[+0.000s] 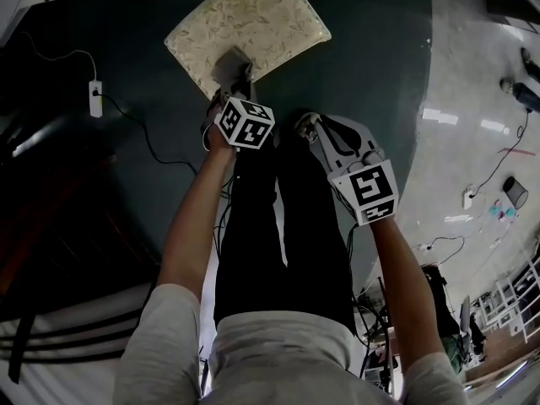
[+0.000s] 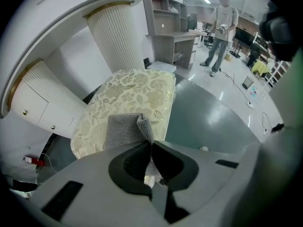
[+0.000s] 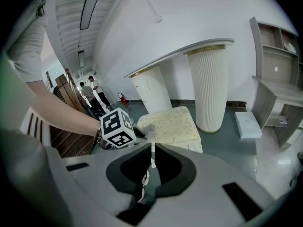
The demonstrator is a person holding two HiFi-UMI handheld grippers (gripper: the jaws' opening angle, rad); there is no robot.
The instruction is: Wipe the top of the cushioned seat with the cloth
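- Left gripper view: I see the grey cloth [image 2: 124,129] on the near corner of the cushioned seat [image 2: 135,91], straight ahead of my left tool [image 2: 149,144].
- That tool's jaws are pinched on a fold of the cloth.
- My right tool [image 3: 152,145] is just beside it, off the seat, with its jaws together and nothing in them.
- White fluted columns [image 3: 210,89] stand beyond the seat.

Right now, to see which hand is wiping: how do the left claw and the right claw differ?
The left claw is shut on the grey cloth; the right claw is shut on nothing. The left claw is over the cushioned seat; the right claw hangs off it, over the floor. Both carry marker cubes.
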